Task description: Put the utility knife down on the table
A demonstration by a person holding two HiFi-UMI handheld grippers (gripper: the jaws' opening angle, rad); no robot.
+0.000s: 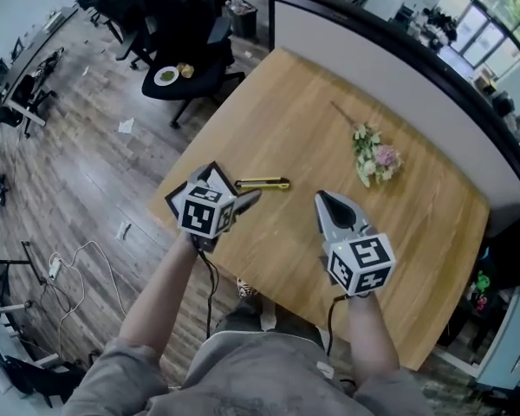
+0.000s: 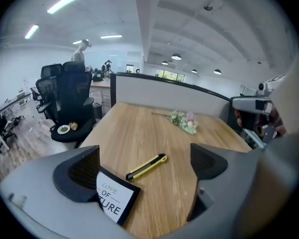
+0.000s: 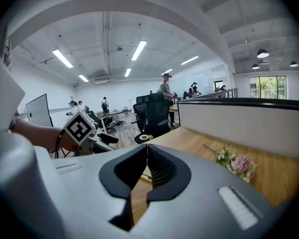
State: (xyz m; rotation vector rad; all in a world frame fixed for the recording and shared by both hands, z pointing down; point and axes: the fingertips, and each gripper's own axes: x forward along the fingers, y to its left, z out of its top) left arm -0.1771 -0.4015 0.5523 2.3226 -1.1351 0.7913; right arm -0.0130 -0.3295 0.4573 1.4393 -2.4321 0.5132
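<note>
Lying flat on the table [image 1: 329,128] just ahead of the left gripper [image 1: 236,191], whose jaws stand apart and empty, while the right gripper [image 3: 147,158] is pressed closed on nothing, the utility knife [image 2: 147,167] looks safely down, though a careless pull-back could nudge it or the printed card [image 2: 114,197].

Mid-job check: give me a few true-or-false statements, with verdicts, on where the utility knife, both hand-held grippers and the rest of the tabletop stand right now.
1. The utility knife lies flat on the table. True.
2. The left hand-held gripper is clamped on the knife. False: its jaws stand apart with nothing gripped, and the knife lies on the wood beyond them.
3. The right hand-held gripper has its jaws together and holds nothing. True.
4. The flowers lie on top of the card. False: the flowers lie on bare wood towards the far side, while the card sits at the near edge by the left hand-held gripper.
</note>
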